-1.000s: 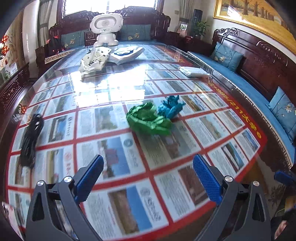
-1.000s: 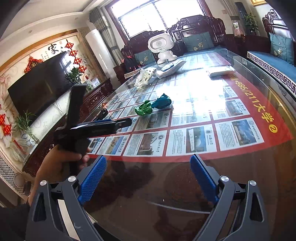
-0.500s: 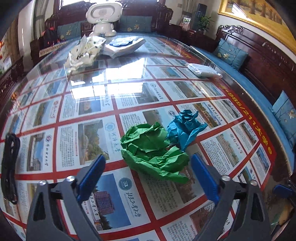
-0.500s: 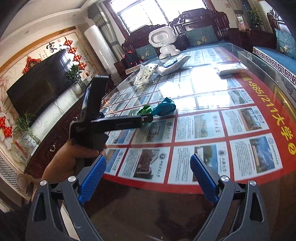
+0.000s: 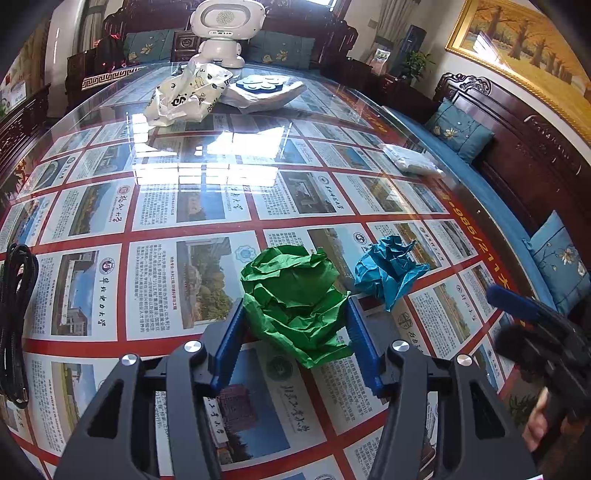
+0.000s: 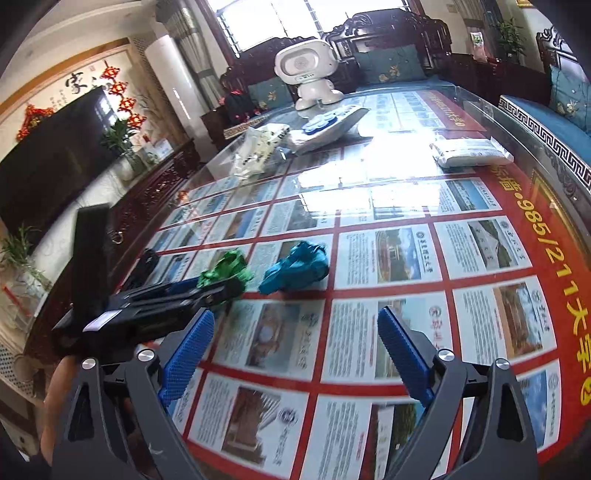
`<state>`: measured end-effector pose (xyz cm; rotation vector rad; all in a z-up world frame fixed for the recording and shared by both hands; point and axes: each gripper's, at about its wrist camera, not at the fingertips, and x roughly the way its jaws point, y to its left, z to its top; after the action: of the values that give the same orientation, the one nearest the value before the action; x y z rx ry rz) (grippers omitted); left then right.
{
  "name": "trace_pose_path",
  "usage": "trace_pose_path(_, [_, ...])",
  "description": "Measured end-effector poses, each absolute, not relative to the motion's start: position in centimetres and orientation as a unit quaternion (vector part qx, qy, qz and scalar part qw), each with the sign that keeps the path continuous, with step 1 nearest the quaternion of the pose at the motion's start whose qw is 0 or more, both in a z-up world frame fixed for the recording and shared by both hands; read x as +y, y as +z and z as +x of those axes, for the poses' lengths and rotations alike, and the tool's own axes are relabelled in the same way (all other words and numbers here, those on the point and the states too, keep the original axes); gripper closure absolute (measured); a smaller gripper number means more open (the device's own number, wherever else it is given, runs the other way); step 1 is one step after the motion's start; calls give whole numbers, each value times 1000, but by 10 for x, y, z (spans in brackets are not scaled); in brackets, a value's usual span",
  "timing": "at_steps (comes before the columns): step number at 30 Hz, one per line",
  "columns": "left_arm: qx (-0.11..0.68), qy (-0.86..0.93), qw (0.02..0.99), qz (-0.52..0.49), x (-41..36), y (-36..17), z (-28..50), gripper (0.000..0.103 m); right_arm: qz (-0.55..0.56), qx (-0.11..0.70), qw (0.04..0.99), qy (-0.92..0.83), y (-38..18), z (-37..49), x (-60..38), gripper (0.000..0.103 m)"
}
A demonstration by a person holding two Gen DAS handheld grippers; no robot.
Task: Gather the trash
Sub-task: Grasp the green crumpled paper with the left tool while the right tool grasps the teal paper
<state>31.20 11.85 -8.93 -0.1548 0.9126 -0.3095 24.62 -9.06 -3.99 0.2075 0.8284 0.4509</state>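
Green paper wad (image 5: 295, 299) sits low-centre on the counter (image 5: 184, 206), between the left tool's (image 5: 295, 343) blue pads, which have just been closing and now touch its flanks at 9 and 3 o'clock; grip looks just made, not yet firm. Cable coil (image 5: 16, 314) lies at the 9 o'clock edge, well apart. Blue paper wad (image 5: 388, 269) sits just beside the green one at 2 o'clock, left free, likely for the right tool (image 6: 295, 350): released, nothing between its pads, blue wad (image 6: 295, 267) at its 12 o'clock with bare glass in between. White bags and toy robot (image 5: 225, 33) are far off at 12. Counter edge runs along 3 o'clock.
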Motion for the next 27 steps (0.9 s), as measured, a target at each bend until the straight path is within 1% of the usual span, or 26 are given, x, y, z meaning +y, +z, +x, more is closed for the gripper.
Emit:
trace_pose_path(2, [435,-150,884,-81,121,-89,311,50,92,402,887,210,-41,257,-84,29])
trace_pose_path(3, [435,-151,884,-83,123,-89,310,51,92,404,886,209,-42,263,-81,33])
trace_pose_path(13, [434,-144,884,-94,135,-88,304,51,95,452,866,194,-66,304,-55,33])
trace_pose_path(14, [434,-144,884,-96,136,-89,304,51,90,457,864,191,-68,308,-54,37])
trace_pose_path(15, [435,-144,884,-97,136,-89,304,51,84,465,860,190,-71,308,-52,53])
trace_pose_path(16, [434,-142,884,-97,137,-89,304,51,83,465,861,190,-72,307,-51,55])
trace_pose_path(19, [434,-143,885,-95,136,-89,304,51,78,450,870,185,-69,301,-55,58])
trace_pose_path(27, [421,-171,887,-89,126,-75,281,51,88,419,876,224,-51,256,-76,59])
